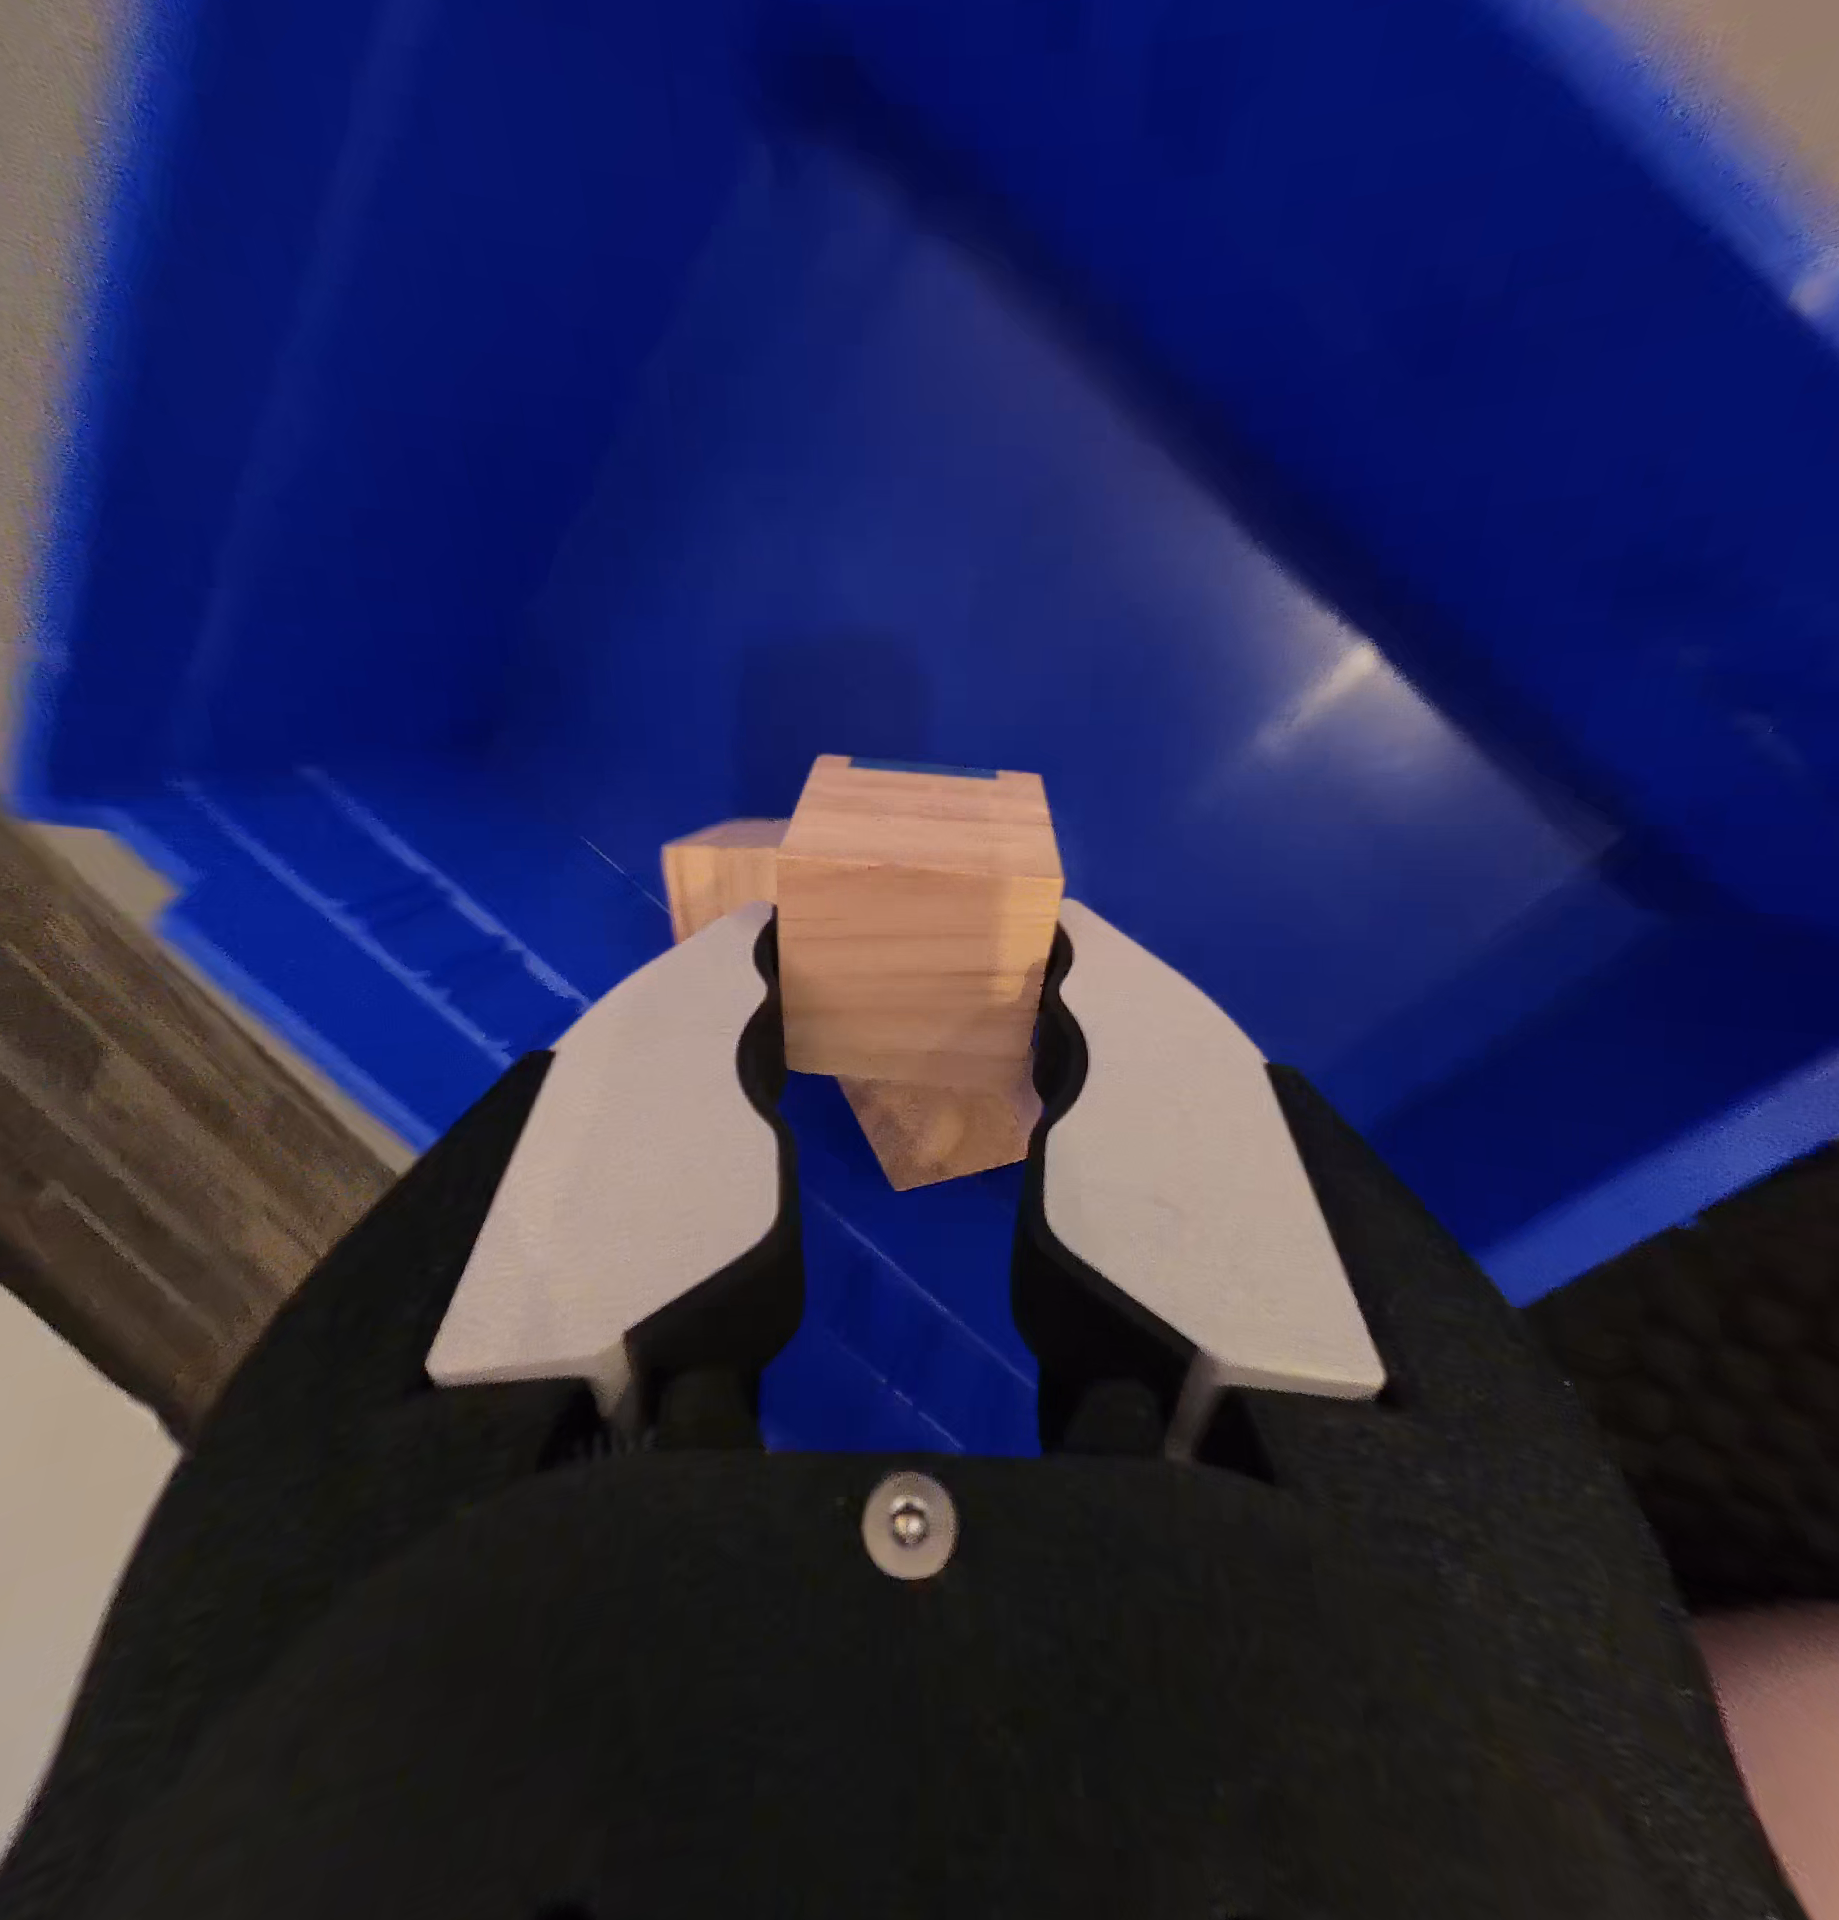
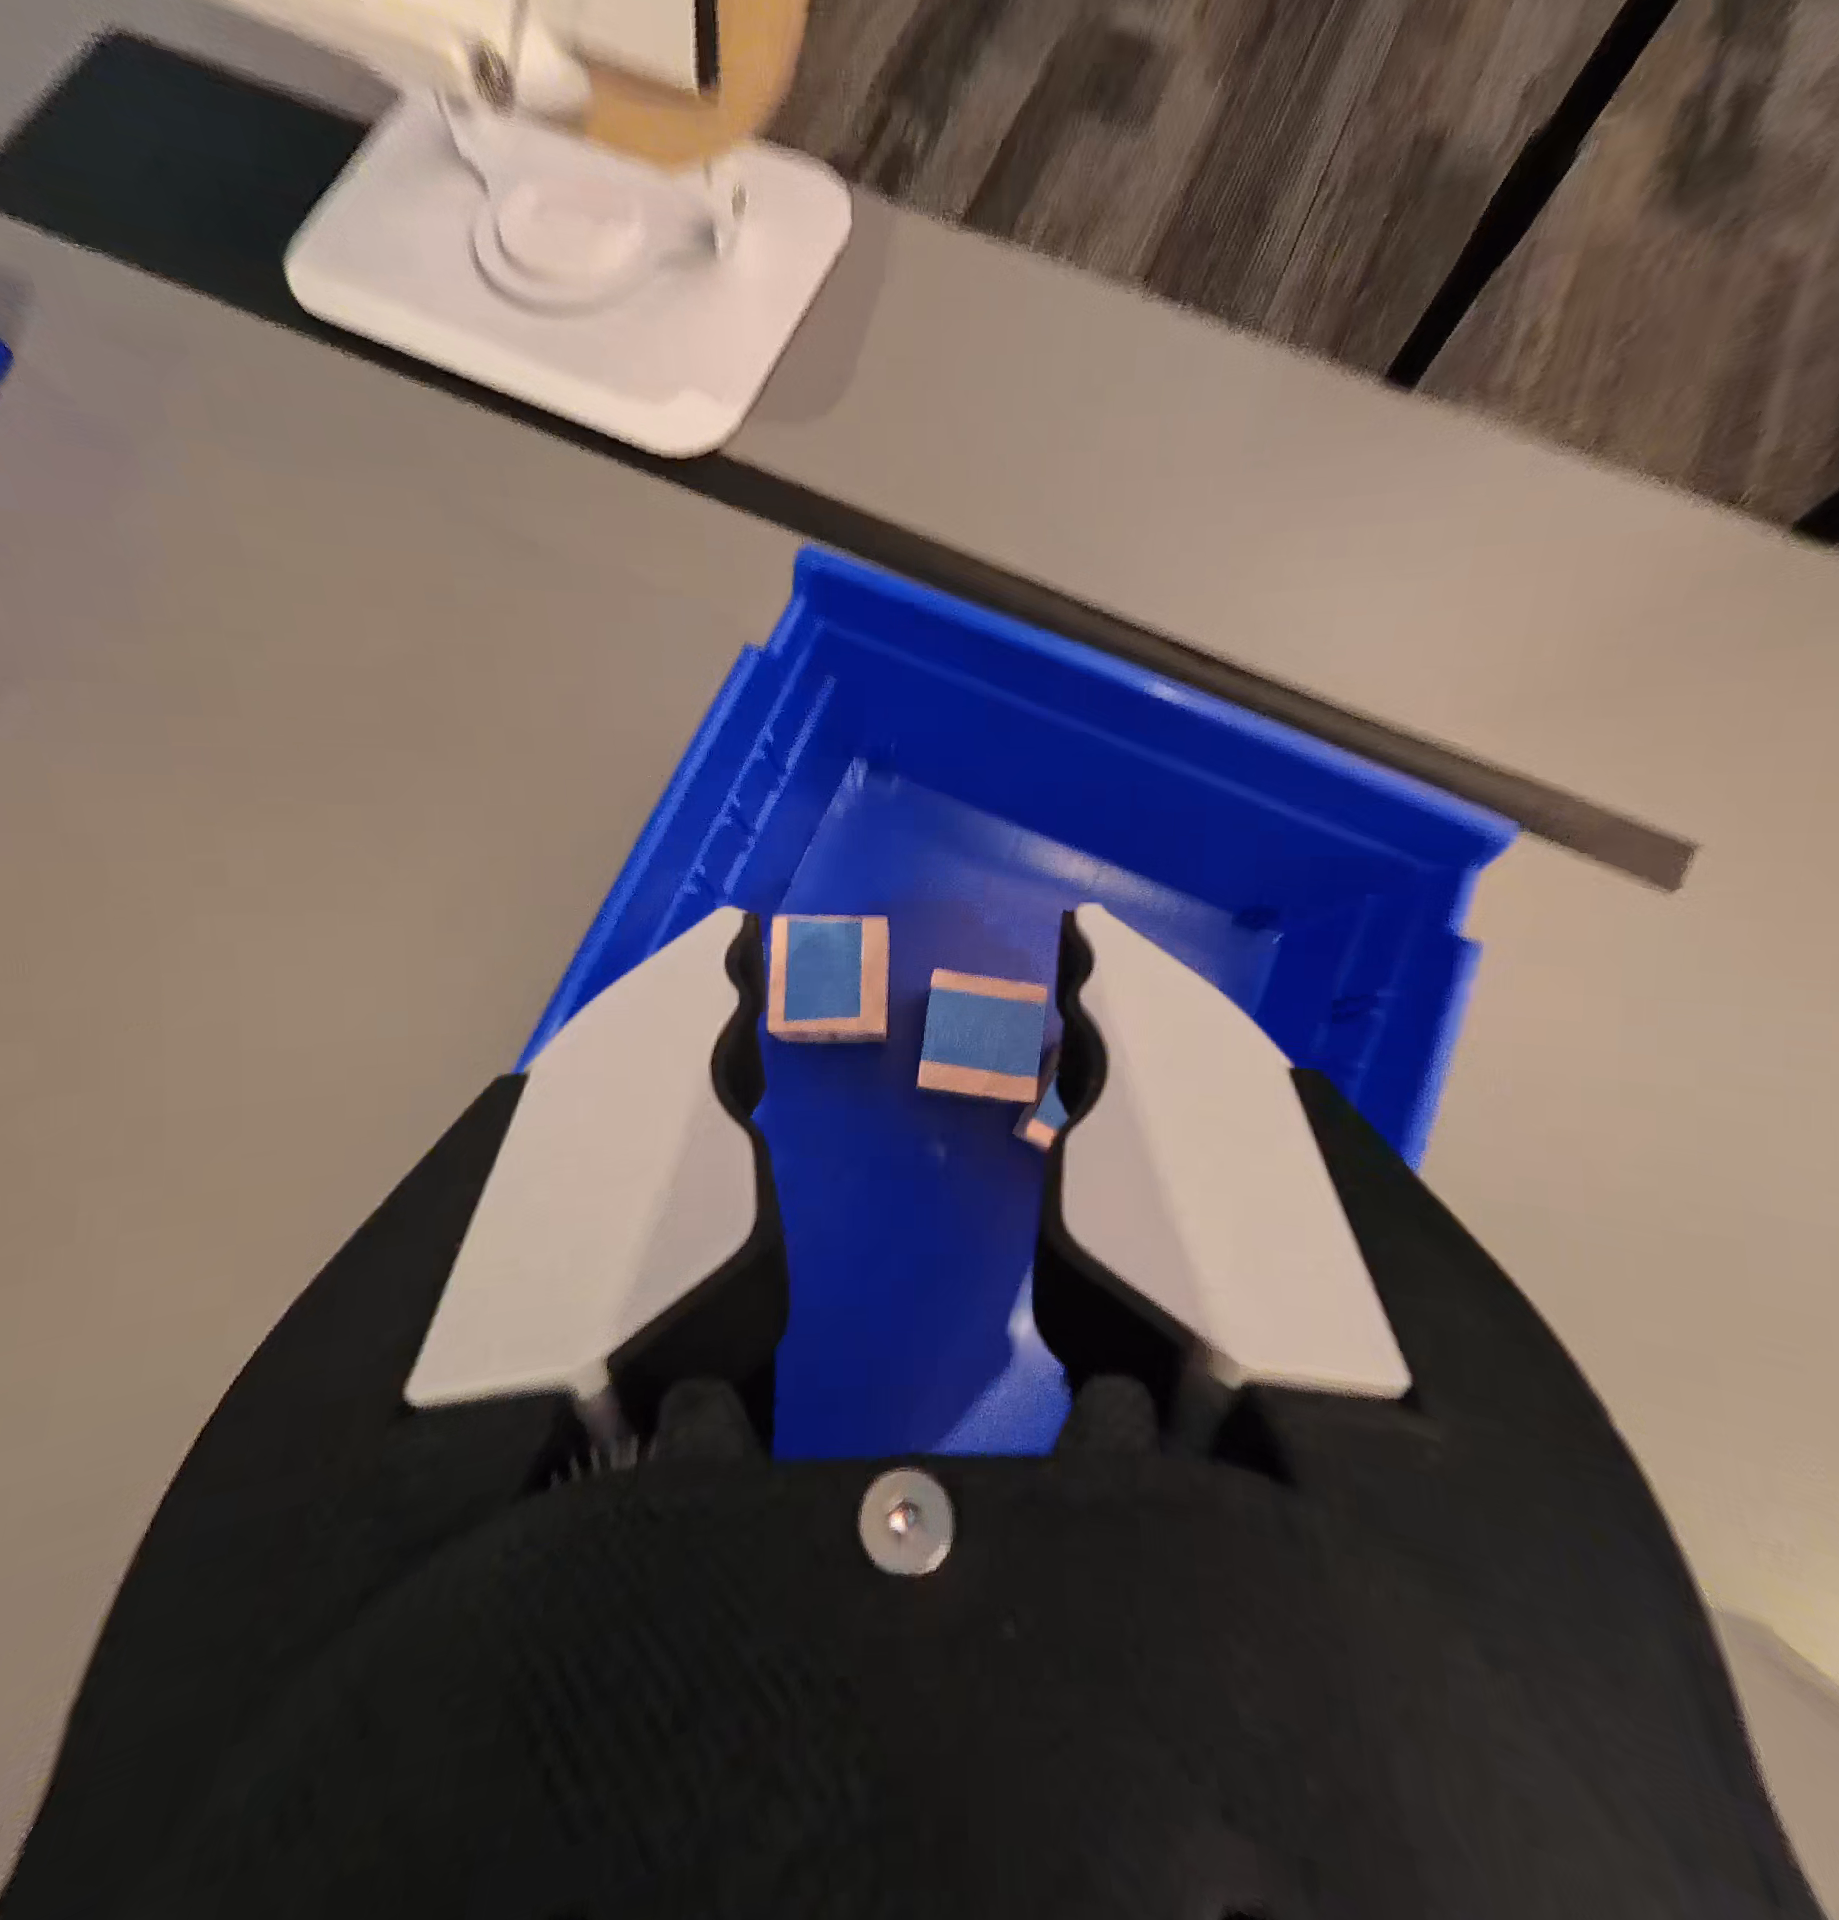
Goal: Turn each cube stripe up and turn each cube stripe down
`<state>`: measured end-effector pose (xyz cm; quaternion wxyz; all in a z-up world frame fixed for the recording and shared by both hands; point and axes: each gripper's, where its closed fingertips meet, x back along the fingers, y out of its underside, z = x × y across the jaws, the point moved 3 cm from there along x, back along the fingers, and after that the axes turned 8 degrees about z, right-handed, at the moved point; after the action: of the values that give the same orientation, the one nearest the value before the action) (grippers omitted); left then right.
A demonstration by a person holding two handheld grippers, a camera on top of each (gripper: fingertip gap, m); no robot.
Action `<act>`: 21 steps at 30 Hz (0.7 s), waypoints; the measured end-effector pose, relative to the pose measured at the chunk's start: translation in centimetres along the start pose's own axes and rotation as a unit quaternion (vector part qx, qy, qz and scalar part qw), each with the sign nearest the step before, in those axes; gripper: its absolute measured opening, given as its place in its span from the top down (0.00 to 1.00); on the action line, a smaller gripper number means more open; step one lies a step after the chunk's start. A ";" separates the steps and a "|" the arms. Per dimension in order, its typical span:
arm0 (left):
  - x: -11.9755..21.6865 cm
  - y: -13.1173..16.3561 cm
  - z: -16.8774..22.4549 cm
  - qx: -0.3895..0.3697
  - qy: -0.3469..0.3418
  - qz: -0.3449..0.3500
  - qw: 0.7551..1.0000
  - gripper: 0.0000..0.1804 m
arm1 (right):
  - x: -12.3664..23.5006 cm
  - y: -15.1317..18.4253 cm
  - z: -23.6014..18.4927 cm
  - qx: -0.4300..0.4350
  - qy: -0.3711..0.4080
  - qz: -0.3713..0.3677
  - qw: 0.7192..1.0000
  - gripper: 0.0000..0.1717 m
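The wooden cube (image 1: 910, 935) sat pinched in my left gripper (image 1: 913, 971), both pads pressed against its sides, with a strip of blue stripe showing only at its far top edge, toward twelve o'clock. Two more cubes lay on the floor of the blue bin (image 1: 1102, 468) beneath it: one (image 1: 712, 862) peeked out at ten o'clock of the held cube, and another (image 1: 936, 1132) lay tilted at six o'clock, between my fingers. My right gripper (image 2: 907, 997) hung spread and bare above a second blue bin (image 2: 1154, 748). Down on that bin's floor, two cubes (image 2: 828, 977) (image 2: 982, 1032) lay stripe up, close together but apart, and a third (image 2: 1045, 1120) showed only a corner at my right finger's edge, at four o'clock. That bin stood on a grey table (image 2: 323, 779), with a white stand (image 2: 572, 281) at eleven o'clock.
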<state>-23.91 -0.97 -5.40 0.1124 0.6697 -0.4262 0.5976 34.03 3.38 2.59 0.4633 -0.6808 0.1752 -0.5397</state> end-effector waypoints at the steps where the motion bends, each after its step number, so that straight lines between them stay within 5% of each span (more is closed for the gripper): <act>1: 1.3 -0.9 -0.1 -0.004 -0.013 0.034 0.999 0.75 | 0.7 -0.9 -0.3 0.014 0.006 0.026 1.000 0.68; 5: 7.1 -6.3 1.9 -0.010 -0.002 0.220 0.976 0.75 | 3.0 -5.5 -4.6 0.147 0.002 0.173 0.974 0.67; 10: 14.0 -13.9 10.0 0.020 0.247 0.441 0.863 0.75 | 3.9 -7.3 -17.2 0.351 -0.117 0.342 0.864 0.64; 16: 14.4 -17.1 17.6 0.047 0.479 0.419 0.770 0.75 | 4.1 -5.0 -28.4 0.477 -0.123 0.459 0.739 0.61; 21: 14.4 -17.8 21.4 0.040 0.570 0.386 0.725 0.75 | 4.7 -4.1 -30.9 0.496 -0.126 0.477 0.714 0.59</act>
<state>2.63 -10.48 8.37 0.0666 -0.0152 -0.4794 0.8749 6.86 -11.65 8.30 0.9482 -0.2413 0.1236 -0.1654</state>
